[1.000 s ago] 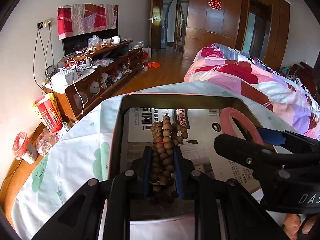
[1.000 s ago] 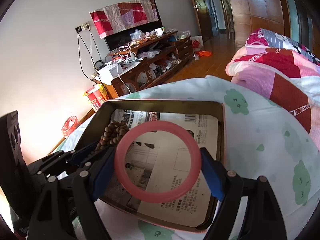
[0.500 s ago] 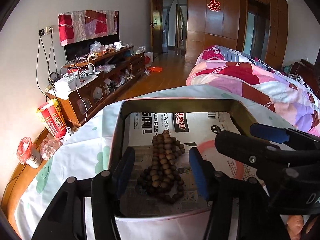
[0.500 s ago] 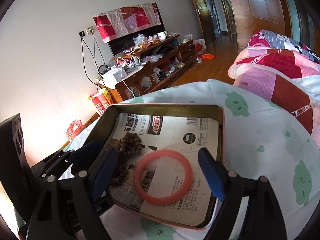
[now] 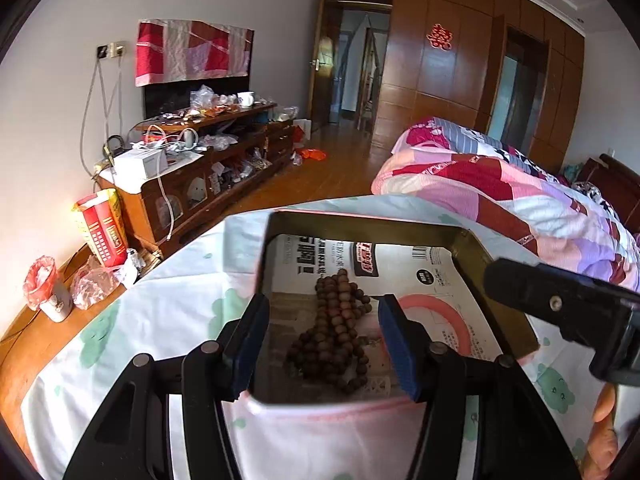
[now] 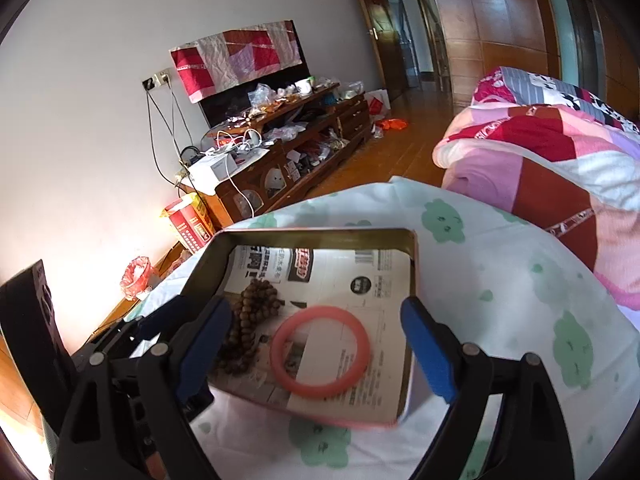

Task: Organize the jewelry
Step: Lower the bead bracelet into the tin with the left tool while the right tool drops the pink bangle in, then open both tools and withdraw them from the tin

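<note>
A string of brown wooden beads (image 5: 336, 332) lies heaped on the newspaper lining of an open metal tin (image 5: 360, 222). My left gripper (image 5: 323, 300) hovers over the heap, open, its blue pads well apart from the beads. A pink bangle (image 6: 362, 344) lies flat in the same tin (image 6: 320, 234), to the right of the beads (image 6: 252, 320). Above the bangle my right gripper (image 6: 316, 312) is open; its jaws are still opening and nothing is between them. In the left wrist view only part of the bangle (image 5: 452, 312) shows past my finger.
The tin stands on a table under a white cloth with green cloud prints (image 6: 480, 280). A bed with a pink and red quilt (image 5: 500, 184) is to the right. A cluttered wooden TV cabinet (image 5: 200, 168) lines the left wall. Fingers of a hand (image 5: 604, 408) show at the lower right.
The left gripper opened and let the beads go; they now rest in the tin. The right gripper released the bangle, which dropped flat into the tin. Both grippers rose and drew back.
</note>
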### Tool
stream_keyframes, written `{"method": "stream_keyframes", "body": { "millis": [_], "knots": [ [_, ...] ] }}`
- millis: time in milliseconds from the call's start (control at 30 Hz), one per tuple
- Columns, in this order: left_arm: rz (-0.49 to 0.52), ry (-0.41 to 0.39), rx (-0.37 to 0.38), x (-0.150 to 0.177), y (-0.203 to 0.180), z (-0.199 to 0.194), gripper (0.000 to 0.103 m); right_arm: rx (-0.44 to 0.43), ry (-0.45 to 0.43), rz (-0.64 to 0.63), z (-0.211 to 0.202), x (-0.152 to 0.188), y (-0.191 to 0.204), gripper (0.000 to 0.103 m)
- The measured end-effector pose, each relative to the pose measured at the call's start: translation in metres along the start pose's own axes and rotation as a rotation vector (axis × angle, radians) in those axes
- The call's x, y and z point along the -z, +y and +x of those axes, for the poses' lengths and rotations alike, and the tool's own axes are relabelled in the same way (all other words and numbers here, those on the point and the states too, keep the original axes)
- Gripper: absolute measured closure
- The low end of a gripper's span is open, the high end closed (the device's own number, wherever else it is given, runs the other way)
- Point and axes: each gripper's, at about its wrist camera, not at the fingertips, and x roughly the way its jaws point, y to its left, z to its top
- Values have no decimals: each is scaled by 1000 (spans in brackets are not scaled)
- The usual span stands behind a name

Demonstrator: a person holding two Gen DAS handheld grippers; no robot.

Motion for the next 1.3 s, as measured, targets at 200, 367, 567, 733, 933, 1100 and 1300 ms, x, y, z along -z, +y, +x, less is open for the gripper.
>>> {"method": "stream_keyframes", "body": {
  "millis": [200, 367, 567, 733, 933, 1100, 1300],
  "knots": [
    [-30, -24, -12, 12, -1, -31, 40, 32, -2, -12, -19, 15, 6, 12],
    [-26, -51, -19, 22, -7, -56, 37, 50, -10, -26, -37, 29, 12, 12],
    [-18, -68, -8, 34, -13, -78, 32, 85, -32, -53, -55, 44, 20, 12],
    [-8, -63, -14, 44, -20, -90, 32, 113, -58, -69, -69, 52, 28, 12],
    [27, -57, -26, 62, -17, -110, 32, 123, -89, -78, -92, 66, 28, 12],
    [48, -19, -53, 82, -8, -117, 32, 163, -96, -45, -105, 87, 11, 12],
    [59, 25, 27, 100, -3, -130, 32, 185, -75, -11, -111, 110, -6, 12]
  ]
}}
